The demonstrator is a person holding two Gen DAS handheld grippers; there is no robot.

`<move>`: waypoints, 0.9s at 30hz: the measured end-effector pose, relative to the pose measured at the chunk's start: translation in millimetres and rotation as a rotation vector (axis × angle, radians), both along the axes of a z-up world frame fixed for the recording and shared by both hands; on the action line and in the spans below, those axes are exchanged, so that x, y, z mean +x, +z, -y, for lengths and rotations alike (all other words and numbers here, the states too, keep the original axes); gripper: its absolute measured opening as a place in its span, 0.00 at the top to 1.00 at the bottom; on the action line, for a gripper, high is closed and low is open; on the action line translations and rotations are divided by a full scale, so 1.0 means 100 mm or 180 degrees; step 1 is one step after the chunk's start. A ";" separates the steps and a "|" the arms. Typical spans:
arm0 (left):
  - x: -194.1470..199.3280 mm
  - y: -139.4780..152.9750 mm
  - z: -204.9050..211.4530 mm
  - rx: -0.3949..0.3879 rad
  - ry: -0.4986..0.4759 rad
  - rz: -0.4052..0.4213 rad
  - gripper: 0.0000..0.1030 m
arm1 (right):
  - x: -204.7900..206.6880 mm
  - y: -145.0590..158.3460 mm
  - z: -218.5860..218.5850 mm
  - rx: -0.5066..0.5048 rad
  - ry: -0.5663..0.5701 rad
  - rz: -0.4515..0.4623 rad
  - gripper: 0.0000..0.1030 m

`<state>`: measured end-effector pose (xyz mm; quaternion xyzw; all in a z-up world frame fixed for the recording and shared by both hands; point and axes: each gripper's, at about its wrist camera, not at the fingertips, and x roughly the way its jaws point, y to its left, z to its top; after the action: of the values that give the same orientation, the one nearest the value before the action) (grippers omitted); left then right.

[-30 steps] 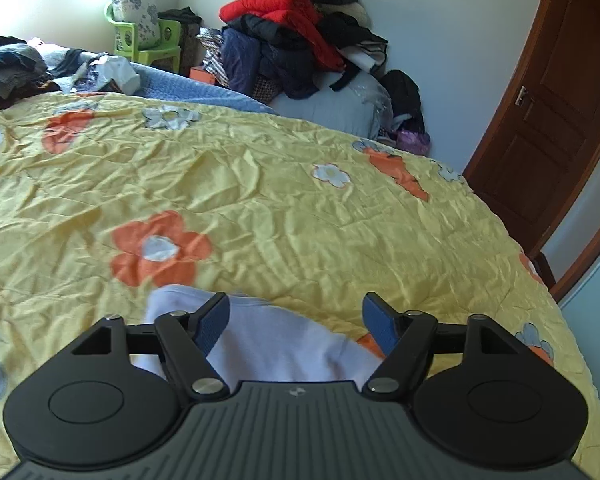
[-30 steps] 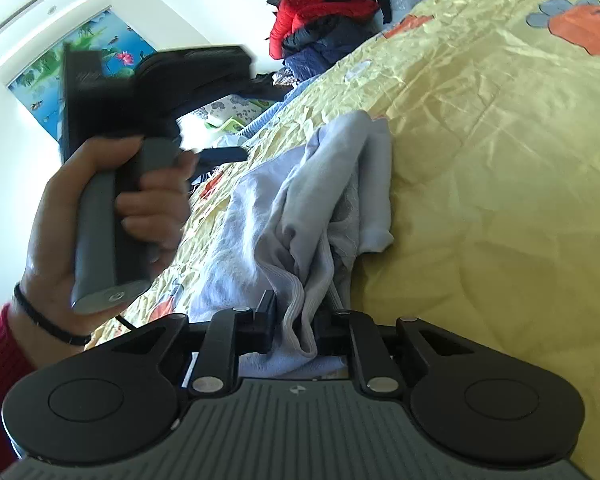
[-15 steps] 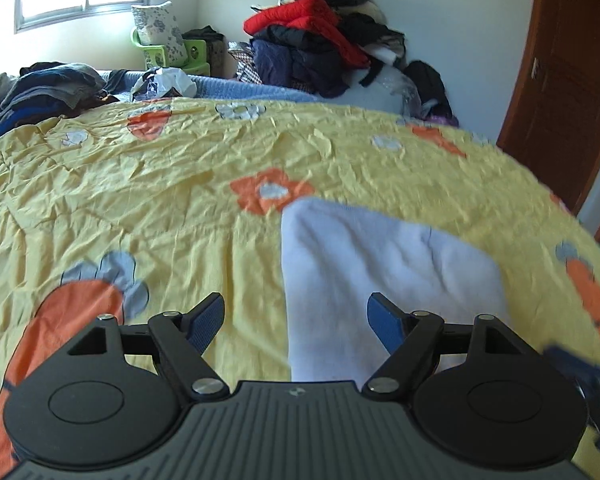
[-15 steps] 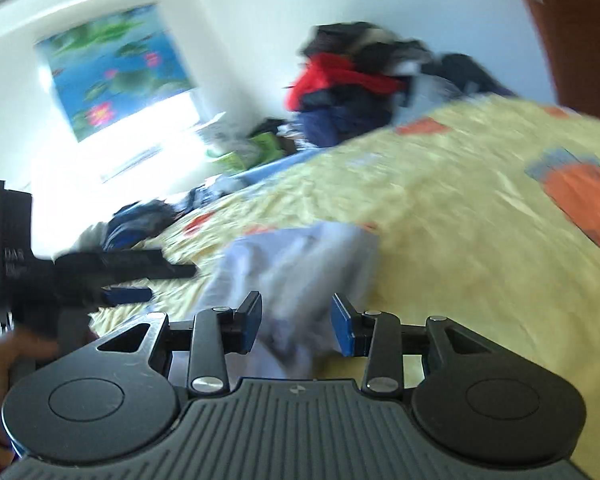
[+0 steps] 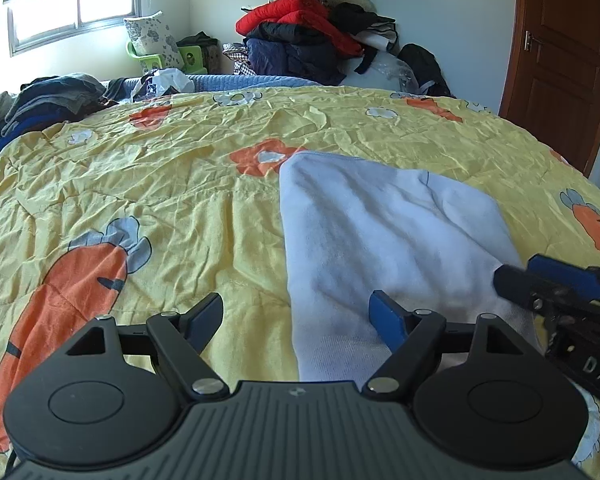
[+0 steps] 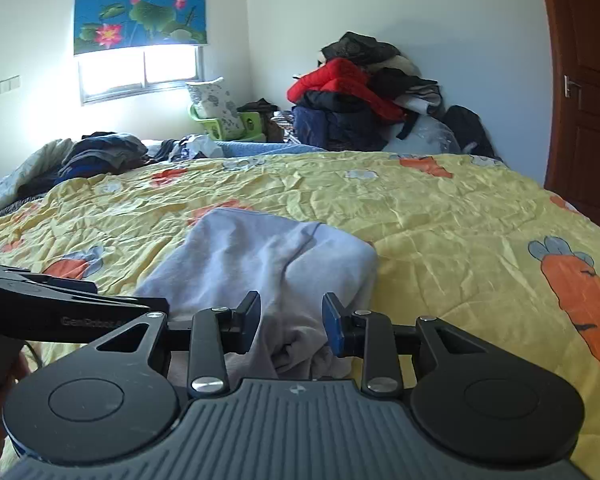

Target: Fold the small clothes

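Note:
A small pale lilac garment (image 5: 384, 240) lies folded on the yellow carrot-print bedspread (image 5: 160, 184). It also shows in the right wrist view (image 6: 260, 264), bunched at its near edge. My left gripper (image 5: 298, 316) is open and empty, hovering over the garment's near left edge. My right gripper (image 6: 292, 320) is open, its jaws either side of the bunched near edge without gripping it. The right gripper also shows in the left wrist view (image 5: 556, 284) at the garment's right side. The left gripper's body shows at the left of the right wrist view (image 6: 60, 312).
A pile of jackets (image 5: 320, 40) is stacked at the far wall. Dark folded clothes (image 5: 48, 104) lie at the bed's far left. A green stool with a pillow (image 5: 160, 52) stands under the window. A brown door (image 5: 564, 60) is at the right.
My right gripper let go of the garment and opened. The garment dropped from hanging to lying folded on the bed. Both grippers pulled back toward its near edge.

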<state>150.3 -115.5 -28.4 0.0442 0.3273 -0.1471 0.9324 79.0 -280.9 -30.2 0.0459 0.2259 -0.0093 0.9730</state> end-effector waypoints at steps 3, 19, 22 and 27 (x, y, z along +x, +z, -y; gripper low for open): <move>-0.01 -0.01 0.01 -0.0002 -0.0010 -0.0009 0.22 | 0.10 -0.12 0.02 0.0006 -0.0026 -0.0205 0.59; 0.10 0.01 -0.19 -0.0288 -0.0143 -0.0092 0.17 | 0.01 -0.11 0.32 0.0406 -0.0103 -0.0173 0.27; 0.28 -0.01 -0.34 -0.0635 -0.0211 -0.0373 0.17 | 0.06 -0.14 0.46 0.0630 -0.0044 -0.0229 0.24; 0.56 -0.11 -0.53 -0.1191 -0.0333 -0.0813 0.17 | 0.23 -0.26 0.64 0.1109 0.0161 -0.0419 0.23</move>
<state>206.4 -62.5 -39.5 -0.1315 0.4069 -0.2578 0.8664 101.5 -344.8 -56.2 0.2073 0.2884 0.0515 0.9334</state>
